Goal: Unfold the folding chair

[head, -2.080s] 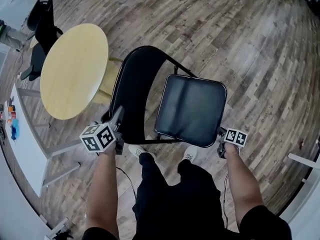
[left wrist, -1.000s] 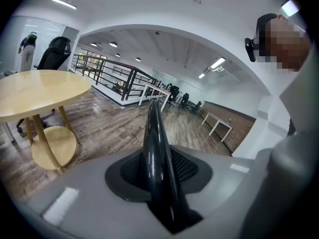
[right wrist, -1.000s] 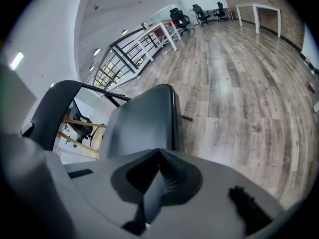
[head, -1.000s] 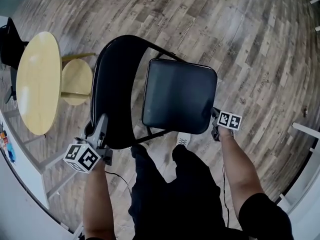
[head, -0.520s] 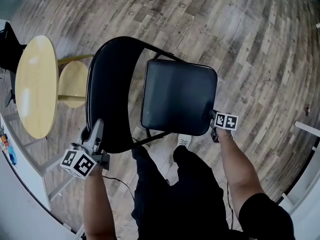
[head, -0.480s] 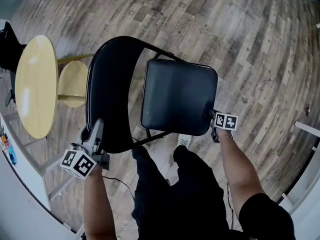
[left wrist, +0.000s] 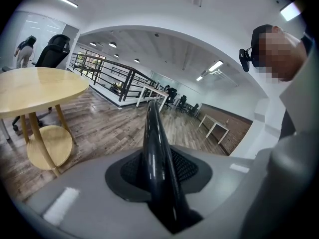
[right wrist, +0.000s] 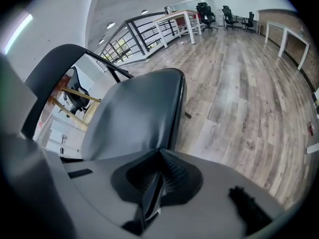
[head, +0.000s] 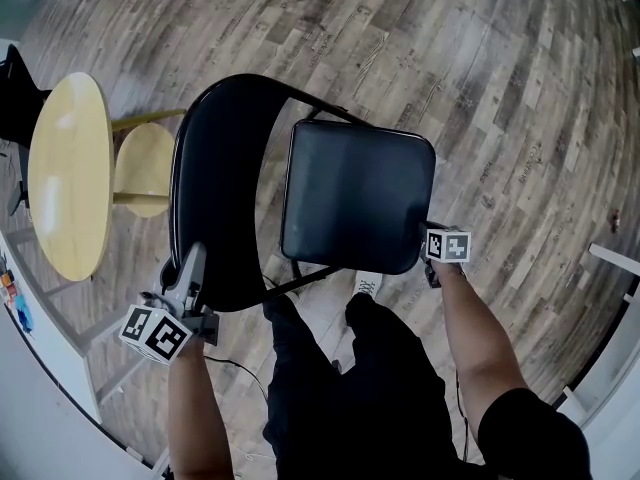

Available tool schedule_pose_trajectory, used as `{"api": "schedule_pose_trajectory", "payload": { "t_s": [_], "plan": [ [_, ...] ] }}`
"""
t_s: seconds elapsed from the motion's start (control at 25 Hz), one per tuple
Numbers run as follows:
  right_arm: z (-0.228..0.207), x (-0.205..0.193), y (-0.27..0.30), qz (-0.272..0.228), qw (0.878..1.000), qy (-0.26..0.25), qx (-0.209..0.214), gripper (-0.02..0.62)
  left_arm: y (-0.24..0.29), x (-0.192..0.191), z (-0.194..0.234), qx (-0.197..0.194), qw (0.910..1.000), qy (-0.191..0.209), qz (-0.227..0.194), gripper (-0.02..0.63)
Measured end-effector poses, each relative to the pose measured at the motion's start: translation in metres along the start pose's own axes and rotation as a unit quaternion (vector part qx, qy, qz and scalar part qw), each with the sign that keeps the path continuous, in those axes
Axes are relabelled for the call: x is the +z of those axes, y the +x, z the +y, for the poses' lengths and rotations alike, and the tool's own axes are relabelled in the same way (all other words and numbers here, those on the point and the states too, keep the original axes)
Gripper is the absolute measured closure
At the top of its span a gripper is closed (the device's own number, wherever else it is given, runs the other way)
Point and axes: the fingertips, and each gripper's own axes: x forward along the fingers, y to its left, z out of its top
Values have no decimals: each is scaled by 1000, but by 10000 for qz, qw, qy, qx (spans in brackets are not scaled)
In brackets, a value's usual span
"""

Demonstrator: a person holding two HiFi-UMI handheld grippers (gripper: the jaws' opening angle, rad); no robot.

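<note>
A black folding chair stands on the plank floor right in front of me. Its curved backrest [head: 215, 188] is on the left and its padded seat [head: 358, 193] lies nearly flat on the right. My left gripper [head: 188, 266] is shut on the near rim of the backrest. In the left gripper view that glossy rim [left wrist: 152, 133] runs up between the jaws of the left gripper [left wrist: 158, 188]. My right gripper [head: 428, 252] is shut on the seat's near right corner. The right gripper view shows the right gripper [right wrist: 152, 193] clamped on the thin edge of the seat [right wrist: 134, 113].
A round yellow table [head: 68, 173] and a round wooden stool [head: 145, 168] stand left of the chair. A black office chair [head: 15, 88] sits at the far left edge. My legs and a white shoe [head: 368, 283] are just behind the folding chair.
The left gripper and the backrest rim have drifted slightly left and down in the picture. The right gripper's marker cube has rolled a little. The seat stays where it was.
</note>
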Motion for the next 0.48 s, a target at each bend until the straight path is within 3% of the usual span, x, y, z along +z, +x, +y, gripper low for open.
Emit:
{"api": "schedule_pose_trajectory", "payload": {
  "t_s": [0.32, 0.48],
  "plan": [
    [2, -1, 4, 429, 9984, -252, -267, 589, 0, -2, 1, -20, 10000, -26, 3, 491],
    [0, -4, 2, 807, 9967, -25, -37, 589, 0, -4, 2, -48, 10000, -25, 7, 489]
  ]
}}
